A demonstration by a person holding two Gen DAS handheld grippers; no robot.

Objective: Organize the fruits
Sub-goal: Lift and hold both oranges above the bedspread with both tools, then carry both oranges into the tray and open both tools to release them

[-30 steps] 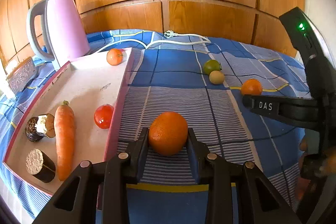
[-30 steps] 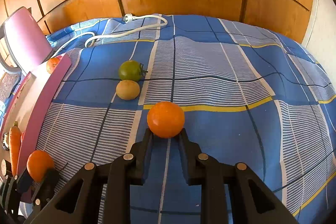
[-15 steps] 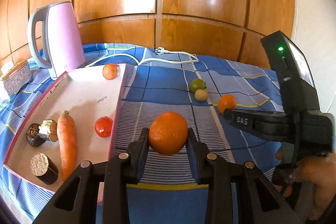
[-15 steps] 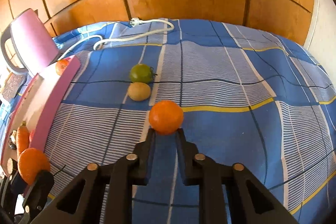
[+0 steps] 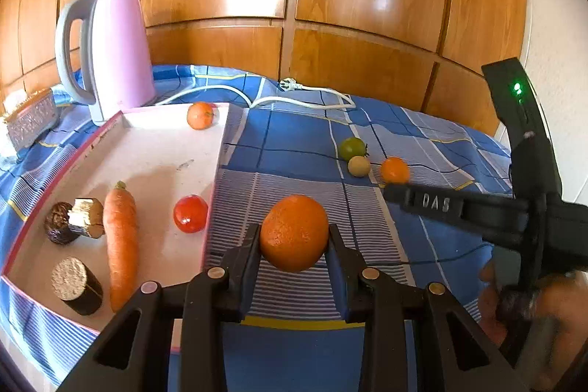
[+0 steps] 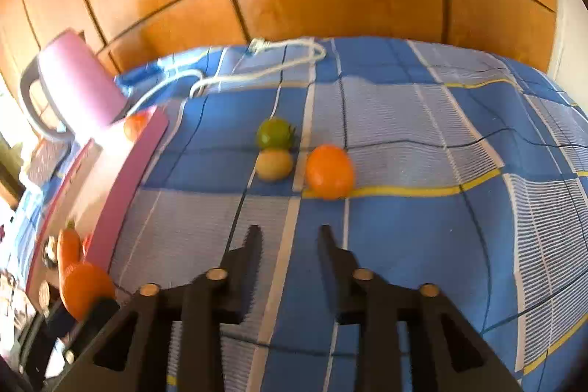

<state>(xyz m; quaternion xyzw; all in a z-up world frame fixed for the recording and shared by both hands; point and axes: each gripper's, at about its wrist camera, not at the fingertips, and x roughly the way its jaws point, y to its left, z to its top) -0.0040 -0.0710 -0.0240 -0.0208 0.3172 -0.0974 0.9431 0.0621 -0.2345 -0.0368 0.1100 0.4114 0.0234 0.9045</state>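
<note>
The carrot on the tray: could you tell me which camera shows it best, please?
The left wrist view: the carrot lies whole and sharp on the tray. The right wrist view catches only a blurred part of it at the frame's left edge.

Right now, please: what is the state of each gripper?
Left gripper: closed on the large orange.
Right gripper: open, holding nothing; the small orange lies ahead on the cloth.
</note>
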